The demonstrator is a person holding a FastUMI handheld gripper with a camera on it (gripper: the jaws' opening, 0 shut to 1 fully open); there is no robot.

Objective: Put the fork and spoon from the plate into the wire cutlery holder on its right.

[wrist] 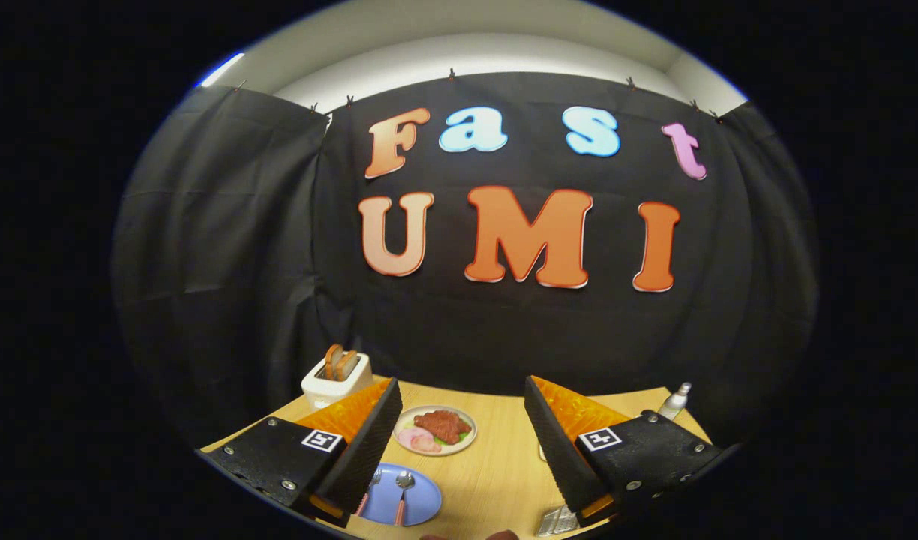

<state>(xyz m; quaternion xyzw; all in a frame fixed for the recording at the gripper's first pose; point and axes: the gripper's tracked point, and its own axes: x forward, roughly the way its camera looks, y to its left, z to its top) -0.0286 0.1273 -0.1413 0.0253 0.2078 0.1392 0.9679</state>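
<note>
— So, what's on the wooden table (496,480)?
— One blue plate (418,504) with one spoon (403,487) and one fork (372,484), at seven o'clock between the fingers.
— And the gripper (459,442)?
— Wide open, empty. One food plate (435,430) ahead, one toaster (337,376) at ten o'clock, black cloth (226,247) behind.

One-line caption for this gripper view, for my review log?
Open gripper high above table; fork and spoon lie on blue plate.
</note>
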